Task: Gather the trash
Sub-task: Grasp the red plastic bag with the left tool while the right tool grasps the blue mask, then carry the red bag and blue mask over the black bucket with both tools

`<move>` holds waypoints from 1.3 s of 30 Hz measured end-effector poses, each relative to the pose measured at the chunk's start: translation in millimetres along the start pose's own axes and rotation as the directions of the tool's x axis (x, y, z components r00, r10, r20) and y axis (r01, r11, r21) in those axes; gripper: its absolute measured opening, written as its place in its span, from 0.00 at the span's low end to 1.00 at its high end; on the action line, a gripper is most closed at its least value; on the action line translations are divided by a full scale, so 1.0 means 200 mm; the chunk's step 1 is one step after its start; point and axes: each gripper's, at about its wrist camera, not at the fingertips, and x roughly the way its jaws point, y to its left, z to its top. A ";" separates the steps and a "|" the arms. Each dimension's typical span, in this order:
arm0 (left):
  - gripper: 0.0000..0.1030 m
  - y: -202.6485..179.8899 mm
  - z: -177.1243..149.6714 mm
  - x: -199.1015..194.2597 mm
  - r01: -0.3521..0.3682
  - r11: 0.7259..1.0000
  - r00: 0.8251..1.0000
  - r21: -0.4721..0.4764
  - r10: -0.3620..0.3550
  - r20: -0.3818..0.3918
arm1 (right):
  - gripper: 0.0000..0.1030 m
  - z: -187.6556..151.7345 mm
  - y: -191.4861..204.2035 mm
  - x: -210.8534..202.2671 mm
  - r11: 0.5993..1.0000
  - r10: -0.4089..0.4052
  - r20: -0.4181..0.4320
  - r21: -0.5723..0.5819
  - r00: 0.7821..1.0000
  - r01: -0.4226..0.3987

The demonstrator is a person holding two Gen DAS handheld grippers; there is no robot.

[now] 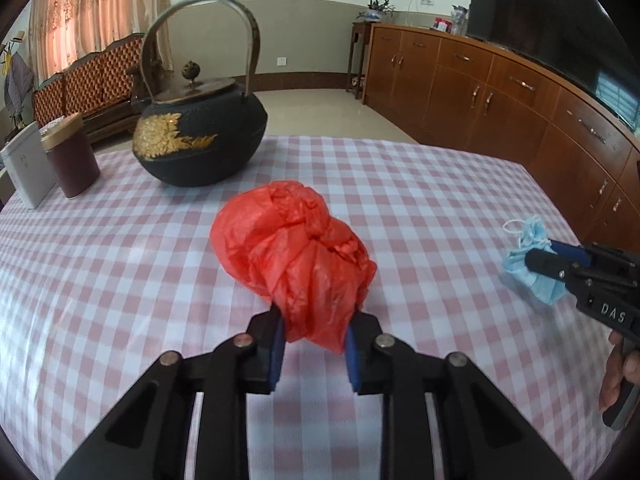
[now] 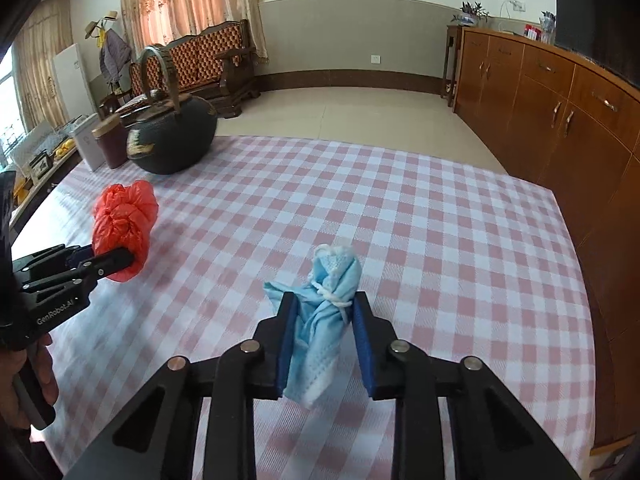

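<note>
Two grippers: left gripper (image 1: 314, 346) is pinching one crumpled red plastic bag (image 1: 294, 250); right gripper (image 2: 326, 338) is squeezing one blue face mask (image 2: 326, 312), pads pressing both.
Trash position: both pieces are hanging just above the checked tablecloth (image 1: 420, 200), well apart.
Further back: one black kettle (image 1: 200, 136), one maroon tin (image 1: 72, 160), one white box (image 1: 26, 168) are standing clear.
Beyond table: one wooden cabinet (image 1: 480, 96), one sofa (image 1: 88, 80).
</note>
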 end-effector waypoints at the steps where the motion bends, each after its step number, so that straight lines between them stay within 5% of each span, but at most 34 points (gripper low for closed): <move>1: 0.25 -0.01 -0.02 -0.03 0.006 1.000 1.000 0.001 -0.006 0.003 | 0.25 -0.02 0.01 -0.04 1.000 -0.004 0.006 -0.008 1.000 0.004; 25: 0.21 -0.36 -0.23 -0.49 0.104 0.983 0.992 0.154 -0.114 0.058 | 0.20 -0.46 0.01 -0.82 0.998 -0.043 0.114 0.049 0.993 0.038; 39: 0.17 -0.66 -0.36 -0.68 0.196 0.951 0.974 0.239 -0.218 0.067 | 0.20 -0.72 -0.16 -1.19 0.982 -0.131 0.150 0.152 0.980 0.108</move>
